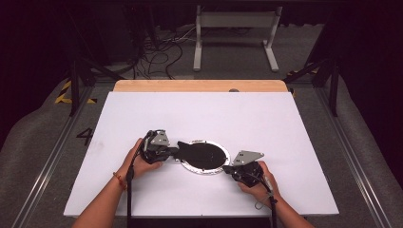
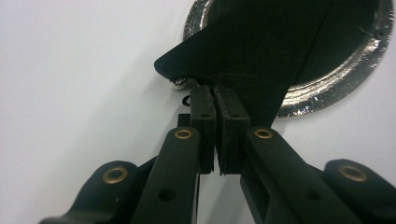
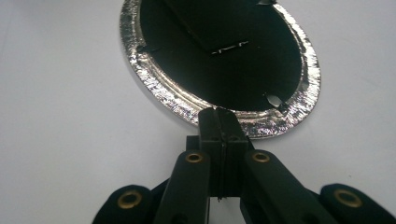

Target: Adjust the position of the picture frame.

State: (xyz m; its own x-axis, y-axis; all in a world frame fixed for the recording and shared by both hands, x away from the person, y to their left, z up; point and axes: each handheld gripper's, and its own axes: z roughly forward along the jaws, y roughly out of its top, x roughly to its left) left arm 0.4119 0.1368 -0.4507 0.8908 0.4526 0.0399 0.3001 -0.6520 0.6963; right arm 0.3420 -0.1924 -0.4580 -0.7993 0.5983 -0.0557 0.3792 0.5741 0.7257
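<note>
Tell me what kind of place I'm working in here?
Probably a lab or recording workspace, not a home. A white table stands inside a metal frame against dark surroundings, loose cables lie on the grey floor behind it, and yellow-black tape marks the floor at the left.
</note>
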